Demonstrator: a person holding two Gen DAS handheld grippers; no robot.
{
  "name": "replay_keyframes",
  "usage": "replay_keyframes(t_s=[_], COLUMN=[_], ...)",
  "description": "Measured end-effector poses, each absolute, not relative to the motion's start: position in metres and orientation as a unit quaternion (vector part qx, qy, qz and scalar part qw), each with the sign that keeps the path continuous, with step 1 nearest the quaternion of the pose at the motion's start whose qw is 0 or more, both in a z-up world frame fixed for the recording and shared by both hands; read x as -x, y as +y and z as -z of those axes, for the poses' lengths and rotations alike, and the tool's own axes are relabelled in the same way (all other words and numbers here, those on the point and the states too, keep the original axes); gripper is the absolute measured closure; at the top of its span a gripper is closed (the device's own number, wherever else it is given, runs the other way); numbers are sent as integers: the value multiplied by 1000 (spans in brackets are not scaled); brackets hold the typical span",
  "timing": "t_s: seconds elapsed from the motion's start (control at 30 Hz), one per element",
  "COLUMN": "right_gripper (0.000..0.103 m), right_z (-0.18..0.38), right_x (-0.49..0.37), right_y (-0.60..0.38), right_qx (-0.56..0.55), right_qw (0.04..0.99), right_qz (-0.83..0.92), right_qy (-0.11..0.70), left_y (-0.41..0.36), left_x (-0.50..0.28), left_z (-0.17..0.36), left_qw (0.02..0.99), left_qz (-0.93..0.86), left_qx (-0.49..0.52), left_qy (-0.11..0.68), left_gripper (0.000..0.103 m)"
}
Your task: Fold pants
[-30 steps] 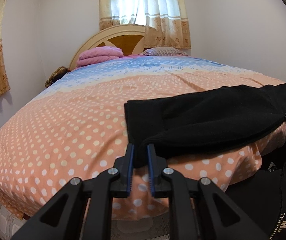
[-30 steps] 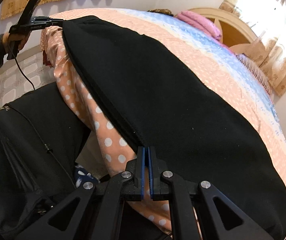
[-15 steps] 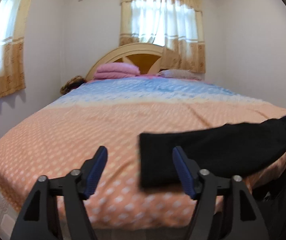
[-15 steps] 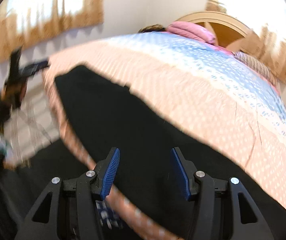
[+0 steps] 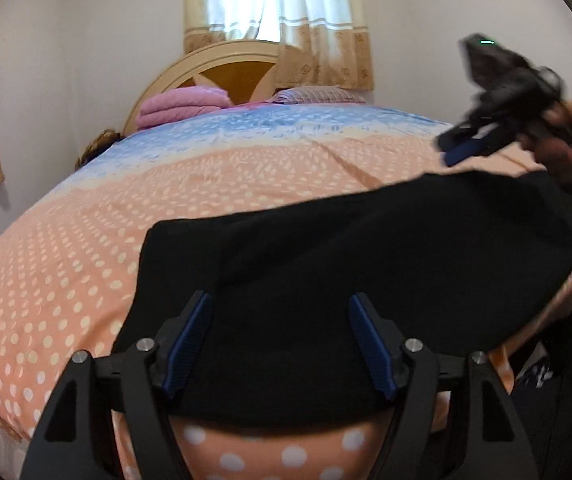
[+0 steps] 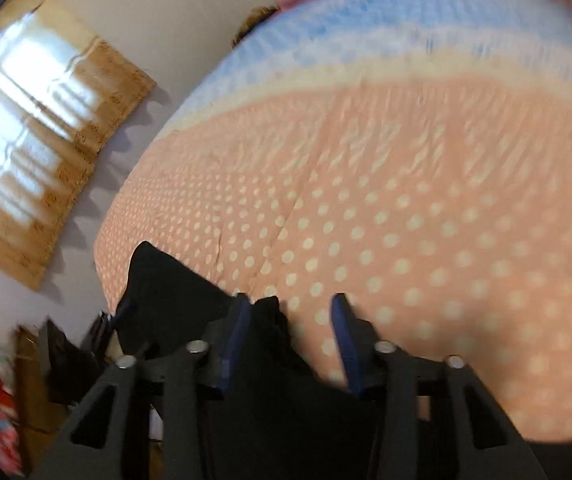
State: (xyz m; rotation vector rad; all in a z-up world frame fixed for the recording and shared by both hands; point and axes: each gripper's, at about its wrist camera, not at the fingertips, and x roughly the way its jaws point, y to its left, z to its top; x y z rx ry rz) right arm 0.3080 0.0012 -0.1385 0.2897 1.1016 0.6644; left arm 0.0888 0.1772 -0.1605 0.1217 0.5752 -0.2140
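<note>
Black pants [image 5: 366, 264] lie flat as a long folded strip across the near edge of the polka-dot bed [image 5: 85, 248], one end slightly overhanging.

Pants [image 5: 366, 264] plain black. Bedspread [image 5: 85, 240] peach-orange with white polka dots, then a cream band and a blue band with pale flecks toward the headboard [image 5: 213, 60], which is cream with a brown wood centre. Folded blanket [image 5: 181, 106] pink. Pillow [image 5: 318, 95] pinkish, striped. Curtains [image 5: 281, 28] white above, tan patterned border. Walls white. Gripper pads [image 5: 187, 344] blue, frames black.
</note>
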Motion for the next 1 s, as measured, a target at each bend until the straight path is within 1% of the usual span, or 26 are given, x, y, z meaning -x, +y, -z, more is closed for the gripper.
replay_keyframes(t_s=[0.07, 0.1, 0.17, 0.2, 0.23, 0.3, 0.4, 0.43, 0.5, 0.53, 0.57, 0.6, 0.67, 0.7, 0.77, 0.83, 0.87, 0.9, 1.0], right_gripper=[67, 73, 78, 93, 96, 99, 100, 100, 101, 103, 103, 103, 102, 101, 92, 54, 50, 50, 51], right_z=[153, 158, 161, 160, 159, 149, 131, 129, 135, 142, 147, 152, 150, 149, 137, 125, 120, 116, 105], right_x=[-314, -314, -315, -313, -312, -307, -302, -303, -307, -309, -311, -313, -309, -305, -290, -271, -259, -248, -211], right_y=[12, 17, 22, 25, 27, 28, 21, 19, 23, 26, 25, 23, 4, -4, -24, -51, -69, -87, -150], right_qx=[-148, -151, -154, -147, -139, -132, -133, -131, -99, -73, -61, -54, -75, -77, -76, -76, -82, -89, -102], right_qw=[769, 762, 752, 757, 766, 784, 808, 811, 822, 832, 834, 837, 842, 844, 852, 861, 865, 868, 888], right_qz=[-318, -324, -340, -337, -329, -323, -322, -318, -293, -273, -265, -261, -264, -260, -262, -264, -263, -261, -224], right_qy=[534, 539, 543, 540, 535, 514, 475, 473, 478, 477, 479, 478, 465, 462, 447, 427, 420, 413, 389], left_y=[182, 184, 183, 182, 182, 184, 184, 182, 180, 179, 178, 178, 175, 173, 169, 158, 150, 139, 102], left_x=[-86, -85, -82, -81, -81, -78, -76, -78, -79, -80, -80, -81, -82, -80, -75, -70, -67, -66, -69], left_z=[159, 160, 161, 161, 161, 161, 161, 162, 162, 162, 161, 160, 155, 151, 141, 131, 125, 119, 105], left_qw=[951, 952, 953, 954, 954, 956, 957, 957, 957, 956, 956, 956, 955, 954, 955, 956, 956, 954, 947], left_qz=[114, 117, 118, 117, 117, 118, 117, 116, 115, 113, 111, 109, 101, 99, 104, 117, 128, 138, 185], left_qx=[-52, -51, -53, -55, -55, -49, -48, -48, -50, -51, -51, -50, -49, -47, -40, -42, -46, -50, -64], left_qy=[281, 280, 274, 271, 269, 265, 262, 262, 264, 265, 267, 268, 276, 279, 275, 266, 262, 260, 254], left_gripper=[29, 29, 28, 28, 28, 28, 28, 28, 26, 25, 25, 25, 25, 25, 25, 25, 23, 22, 21])
